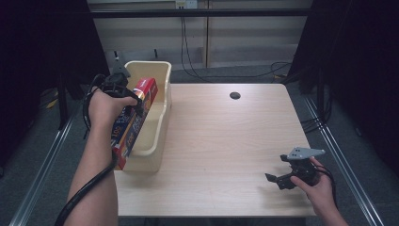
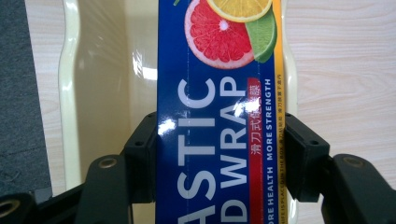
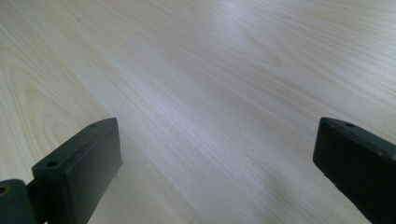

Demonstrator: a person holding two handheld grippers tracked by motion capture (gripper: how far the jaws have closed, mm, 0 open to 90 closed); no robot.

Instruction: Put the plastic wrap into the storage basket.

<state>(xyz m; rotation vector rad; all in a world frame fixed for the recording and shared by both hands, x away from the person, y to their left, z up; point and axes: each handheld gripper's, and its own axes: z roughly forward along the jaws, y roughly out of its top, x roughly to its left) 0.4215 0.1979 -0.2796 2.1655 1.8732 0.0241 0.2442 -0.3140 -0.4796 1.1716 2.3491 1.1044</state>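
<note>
Left gripper (image 2: 219,163): nearest to where I stand; its two black jaws clamp the long sides of the plastic wrap box (image 2: 217,116), one pad on each narrow edge, roughly at mid-length.
Box position: it runs straight ahead between the jaws and out past them, tilted, its far red end (image 1: 147,85) over the cream bin (image 1: 160,113) and its near end low by the bin's front corner, beside the forearm.
Handling, as I judge it: a long, light cardboard carton with a roll inside; stiff along its length, but the thin walls would dent under a hard squeeze. The glossy print looks slippery, so a grip across the narrow sides near the middle seems right; held at one end it would likely swing.
Writing: white capitals "ASTIC" and "D WRAP" in the left gripper view, so plastic food wrap I'd guess; a small line reads "MORE HEALTH MORE STRENGTH"; Chinese characters on a red stripe; finer print along the yellow edge is too small to read.
Pictures on box: cut grapefruit, orange and lime.
Brand: none I can make out.
Right gripper (image 1: 282,179): jaws wide apart, nothing between them, bare wooden table (image 3: 210,93) ahead of it, well apart from the box.
</note>
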